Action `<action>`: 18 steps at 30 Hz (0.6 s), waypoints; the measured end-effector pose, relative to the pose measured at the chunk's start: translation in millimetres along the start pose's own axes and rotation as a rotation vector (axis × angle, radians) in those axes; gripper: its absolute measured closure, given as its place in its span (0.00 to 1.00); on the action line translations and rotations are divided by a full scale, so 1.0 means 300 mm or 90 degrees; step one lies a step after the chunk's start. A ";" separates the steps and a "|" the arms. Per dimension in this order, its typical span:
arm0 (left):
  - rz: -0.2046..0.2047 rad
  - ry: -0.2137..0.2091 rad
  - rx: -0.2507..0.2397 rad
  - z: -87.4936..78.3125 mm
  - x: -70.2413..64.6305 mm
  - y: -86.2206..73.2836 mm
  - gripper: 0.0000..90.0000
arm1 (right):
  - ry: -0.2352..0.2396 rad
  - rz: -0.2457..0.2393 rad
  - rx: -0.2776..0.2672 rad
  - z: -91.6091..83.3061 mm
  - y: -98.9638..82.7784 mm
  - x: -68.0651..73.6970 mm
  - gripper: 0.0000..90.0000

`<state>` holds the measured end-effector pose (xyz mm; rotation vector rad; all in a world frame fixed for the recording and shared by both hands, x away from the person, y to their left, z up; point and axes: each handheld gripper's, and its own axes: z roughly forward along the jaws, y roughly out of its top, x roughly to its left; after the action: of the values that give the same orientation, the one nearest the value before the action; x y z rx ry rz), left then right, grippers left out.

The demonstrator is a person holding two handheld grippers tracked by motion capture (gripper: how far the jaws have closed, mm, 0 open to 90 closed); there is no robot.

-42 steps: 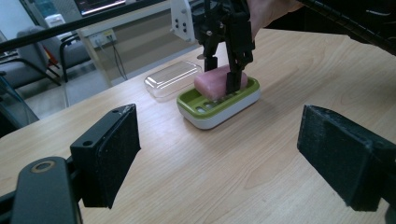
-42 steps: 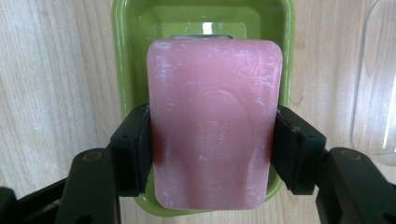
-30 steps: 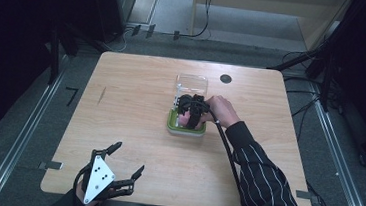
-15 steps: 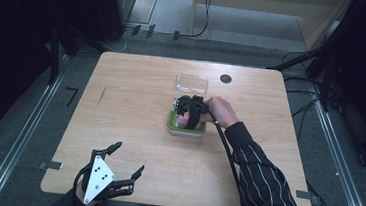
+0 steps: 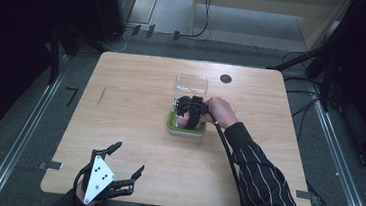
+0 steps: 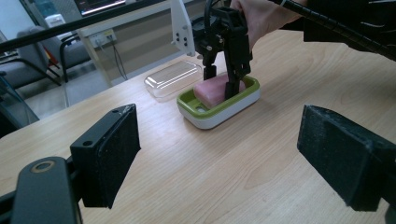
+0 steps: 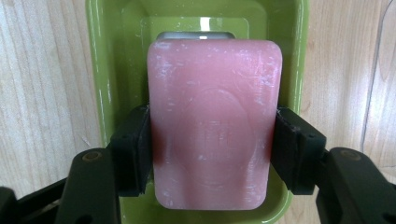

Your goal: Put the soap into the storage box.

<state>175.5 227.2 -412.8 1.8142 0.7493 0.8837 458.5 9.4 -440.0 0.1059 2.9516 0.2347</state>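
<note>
A pink soap bar (image 7: 212,121) lies in a green soap dish (image 7: 105,84) with a white base at the table's middle. My right gripper (image 5: 190,114) points down into the dish (image 5: 185,128) and is shut on the soap bar, one pad pressing each long side. In the left gripper view the soap bar (image 6: 212,89) sits in the dish (image 6: 219,108) between the right gripper's (image 6: 219,80) jaws. My left gripper (image 5: 126,166) hovers open over the table's front left edge, with nothing between its pads (image 6: 114,154).
A clear plastic lid (image 5: 191,84) lies flat just behind the dish, also seen as the lid (image 6: 172,78) in the left gripper view. A dark round hole (image 5: 226,78) sits in the tabletop at the back right. Bare wood spreads left and front of the dish.
</note>
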 end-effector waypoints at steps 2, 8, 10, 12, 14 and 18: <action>0.002 0.000 0.000 0.000 0.001 0.000 0.15 | 0.000 0.001 0.001 0.001 0.000 0.000 0.43; 0.002 0.000 0.001 0.000 0.001 0.000 0.15 | 0.003 0.002 0.005 0.002 -0.002 -0.004 0.43; 0.001 0.001 0.002 -0.001 0.001 -0.001 0.15 | 0.002 0.000 0.004 0.003 -0.003 -0.006 0.43; 0.000 0.002 0.002 -0.001 0.000 -0.001 0.15 | 0.002 0.002 0.008 0.003 -0.003 -0.006 0.43; 0.000 0.002 0.001 -0.002 0.000 -0.001 0.15 | 0.001 0.002 0.006 0.003 -0.003 -0.007 0.43; 0.000 0.000 0.000 -0.001 -0.001 0.000 0.15 | 0.002 0.010 0.009 -0.002 -0.005 -0.005 0.42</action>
<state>175.2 227.2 -412.8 1.8148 0.7493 0.8844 459.7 7.8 -439.5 0.1313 2.9562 0.2160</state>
